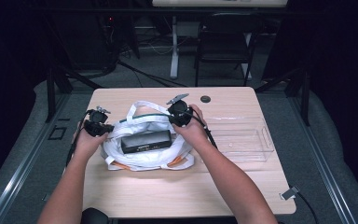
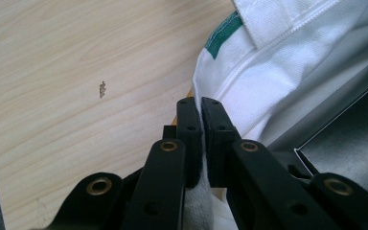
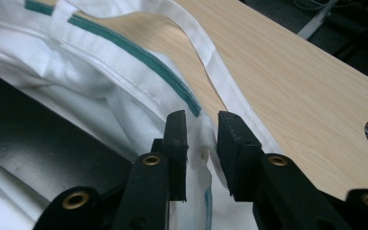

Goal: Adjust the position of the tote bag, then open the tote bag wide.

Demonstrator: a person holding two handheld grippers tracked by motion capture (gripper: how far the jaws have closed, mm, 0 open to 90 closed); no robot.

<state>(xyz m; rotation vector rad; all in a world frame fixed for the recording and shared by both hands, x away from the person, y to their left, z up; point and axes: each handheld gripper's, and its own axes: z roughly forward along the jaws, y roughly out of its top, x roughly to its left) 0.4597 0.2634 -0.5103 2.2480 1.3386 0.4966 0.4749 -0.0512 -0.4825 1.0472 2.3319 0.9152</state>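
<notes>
White cloth bag [image 1: 144, 156]: lies at the middle of the table [image 1: 177, 191], mouth up, long axis running left to right between the two hands. Soft woven fabric, stitched hems, green trim band [image 3: 139, 55] along the rim, flat strap handles [image 1: 137, 108] looping toward the far edge; orange shows at the near bottom corners.

Black box [image 1: 146, 141]: flat, rectangular, hard-edged, dull sheen; rests in the bag's mouth, long axis in line with the bag's.

Left hand-held gripper [image 2: 201, 108]: at the bag's left end, jaws pressed together on the white rim fabric, cloth pinched between the pads.

Right hand-held gripper [image 3: 202, 122]: at the bag's far right rim, jaws a little apart, straddling a fold of the hem just by the green band; not yet clamped, as far as I judge.

Relation that counts: the rim fabric sits directly between the right jaws, so closing there looks like the next step; both hands are equally near, one at each end.

Clear plastic bin [image 1: 242, 137]: rigid, rectangular, just right of the bag.
</notes>
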